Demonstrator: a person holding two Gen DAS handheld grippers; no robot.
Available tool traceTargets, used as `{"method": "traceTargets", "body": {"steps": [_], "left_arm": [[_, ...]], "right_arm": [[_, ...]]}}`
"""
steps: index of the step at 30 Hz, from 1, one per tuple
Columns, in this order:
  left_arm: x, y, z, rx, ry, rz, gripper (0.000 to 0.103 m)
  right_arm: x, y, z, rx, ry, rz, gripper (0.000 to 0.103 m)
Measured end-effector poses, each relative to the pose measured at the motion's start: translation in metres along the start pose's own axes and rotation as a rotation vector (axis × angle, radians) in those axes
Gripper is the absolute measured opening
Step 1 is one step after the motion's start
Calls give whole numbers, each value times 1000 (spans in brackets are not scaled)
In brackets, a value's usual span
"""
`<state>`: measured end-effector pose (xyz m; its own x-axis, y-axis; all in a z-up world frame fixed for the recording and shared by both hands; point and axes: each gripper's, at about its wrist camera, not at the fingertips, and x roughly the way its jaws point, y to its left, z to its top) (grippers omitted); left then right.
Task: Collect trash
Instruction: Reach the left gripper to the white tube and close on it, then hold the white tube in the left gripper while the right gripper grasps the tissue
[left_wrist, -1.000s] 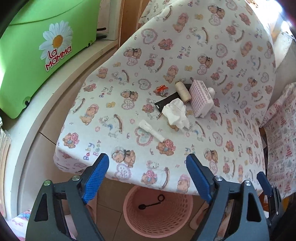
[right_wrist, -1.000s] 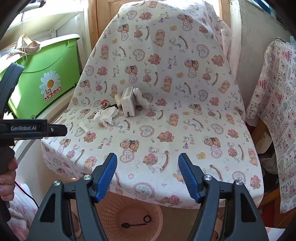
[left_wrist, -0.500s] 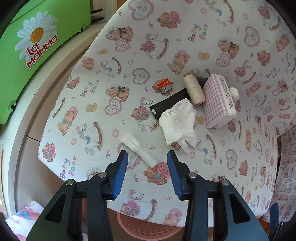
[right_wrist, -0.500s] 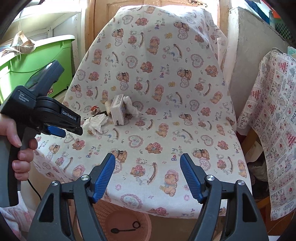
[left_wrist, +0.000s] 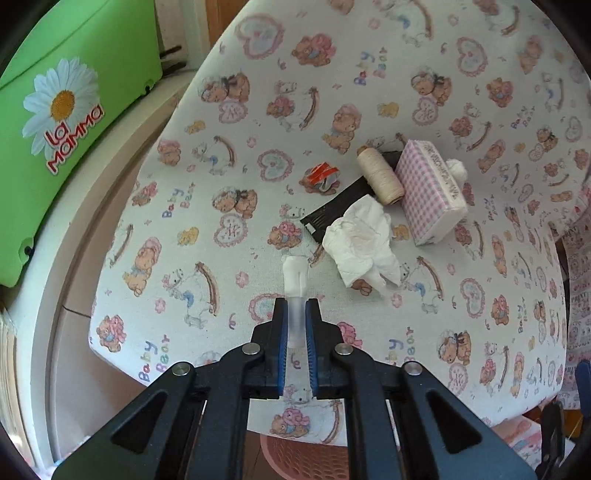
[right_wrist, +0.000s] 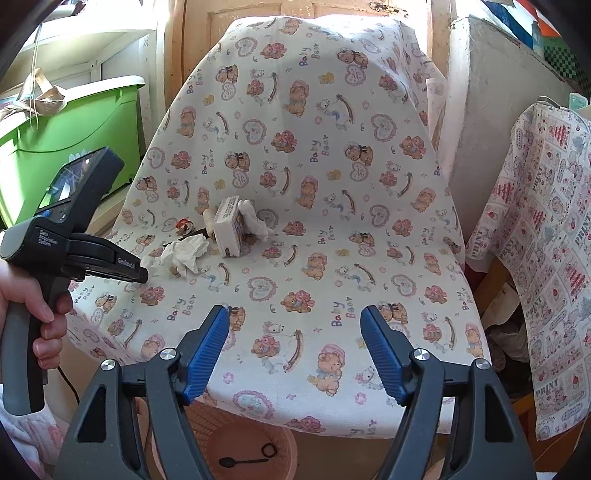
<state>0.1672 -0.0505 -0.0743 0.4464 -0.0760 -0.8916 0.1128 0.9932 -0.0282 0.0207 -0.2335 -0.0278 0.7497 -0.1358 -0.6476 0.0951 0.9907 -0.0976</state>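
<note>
My left gripper (left_wrist: 296, 301) is shut on a small white plastic tube (left_wrist: 295, 275) lying on the teddy-bear cloth of the chair seat (left_wrist: 207, 236). A crumpled white tissue (left_wrist: 364, 242) lies just right of it, also in the right wrist view (right_wrist: 186, 253). A red-and-white wrapper (left_wrist: 320, 177), a black flat piece (left_wrist: 334, 210), a thread spool (left_wrist: 382, 176) and a pink checked tissue pack (left_wrist: 430, 194) lie behind. My right gripper (right_wrist: 293, 326) is open and empty above the seat's front edge. The left gripper (right_wrist: 142, 275) shows at the left of the right wrist view.
A pink mesh waste basket (right_wrist: 247, 446) stands on the floor under the seat's front edge, holding a black spoon and ring. A green La Mamma bin (left_wrist: 55, 122) stands at the left. A print cloth (right_wrist: 550, 258) hangs at the right.
My left gripper moved forward and down to the seat and shut on the white tube. My right gripper drifted slightly closer and stayed open.
</note>
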Motion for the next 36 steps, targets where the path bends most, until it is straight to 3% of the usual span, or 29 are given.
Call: {"method": "traceTargets", "body": {"steps": [7, 13, 17, 19, 20, 23, 27, 36], "left_arm": [[-52, -1, -27, 132, -201, -52, 8], [-68, 10, -28, 138, -292, -100, 9], [-66, 12, -34, 152, -313, -53, 9], [-59, 17, -37, 101, -282, -24, 8], [-58, 21, -37, 66, -269, -48, 8], [-56, 33, -35, -19, -248, -123, 8], [-58, 35, -30, -13, -270, -107, 9], [-51, 37, -21, -30, -268, -111, 9]], "right_arm": [[-4, -10, 1, 70, -16, 61, 75], [-9, -16, 29, 114, -58, 199, 75], [2, -25, 52, 141, -53, 318, 75], [15, -30, 62, 170, -32, 361, 69], [23, -31, 66, 177, -22, 370, 64], [45, -26, 78, 160, 6, 377, 56], [77, -15, 93, 145, 44, 405, 45], [142, 1, 109, 241, 117, 393, 39]]}}
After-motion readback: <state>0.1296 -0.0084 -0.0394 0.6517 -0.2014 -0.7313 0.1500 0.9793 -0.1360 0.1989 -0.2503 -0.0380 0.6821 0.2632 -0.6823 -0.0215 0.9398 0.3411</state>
